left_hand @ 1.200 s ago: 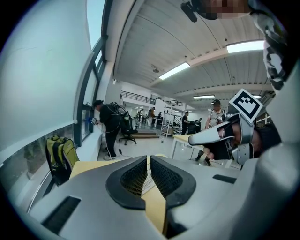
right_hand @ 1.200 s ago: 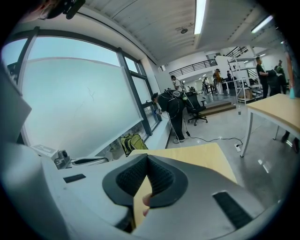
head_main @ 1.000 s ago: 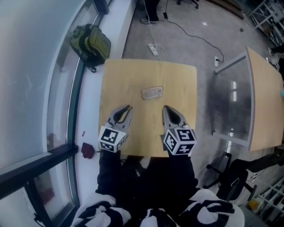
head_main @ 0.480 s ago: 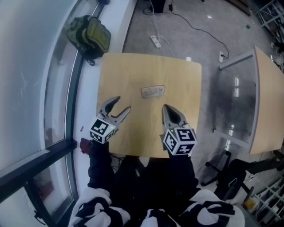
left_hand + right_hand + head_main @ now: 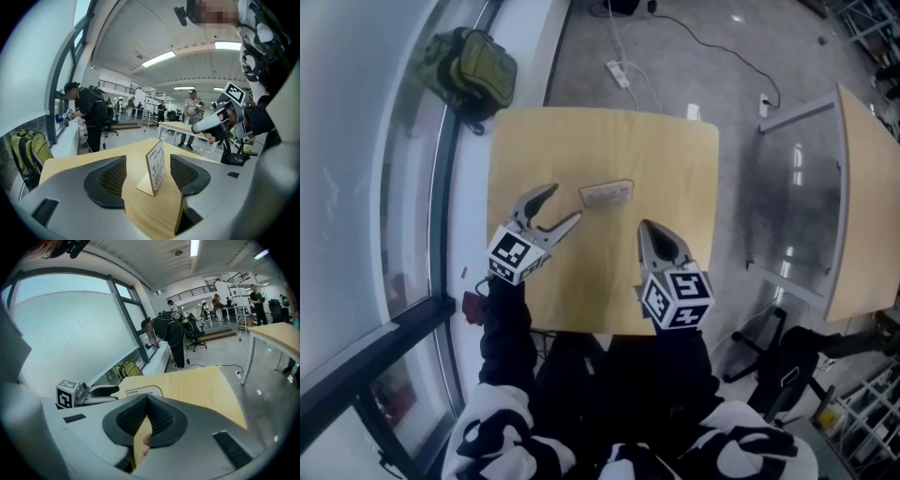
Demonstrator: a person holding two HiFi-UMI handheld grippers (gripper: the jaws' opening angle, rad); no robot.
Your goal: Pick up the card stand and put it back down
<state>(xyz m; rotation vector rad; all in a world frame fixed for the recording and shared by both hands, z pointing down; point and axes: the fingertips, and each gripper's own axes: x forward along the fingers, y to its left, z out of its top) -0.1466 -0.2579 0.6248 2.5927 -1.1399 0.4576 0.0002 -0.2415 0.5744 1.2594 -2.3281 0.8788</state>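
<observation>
**Left claw spreading, aimed at the card stand**

Since a second ago: the left gripper has left its place beside the right one and moved out to the table's left edge. It has also turned, so its jaws now point across the top toward the card stand. Back then its jaws were together; now they are opening and already wide apart. They hold nothing. In the left gripper view the card stand shows upright through the gap, lined up with it but a little beyond the pads, touched by neither.

The right gripper has kept its place near the table's front edge, pointing up the table. Its jaws are closed together on nothing.

The card stand has not shifted on the table; it stands near the middle, ahead of both grippers.

Around:
- An olive backpack lies on the ledge by the window, past the table's far left corner.
- A power strip with its cable is on the floor beyond the far edge.
- A second table stands well apart to the right.

In the way: the right gripper sits off to one side of the left gripper's line to the stand, not across it.
</observation>
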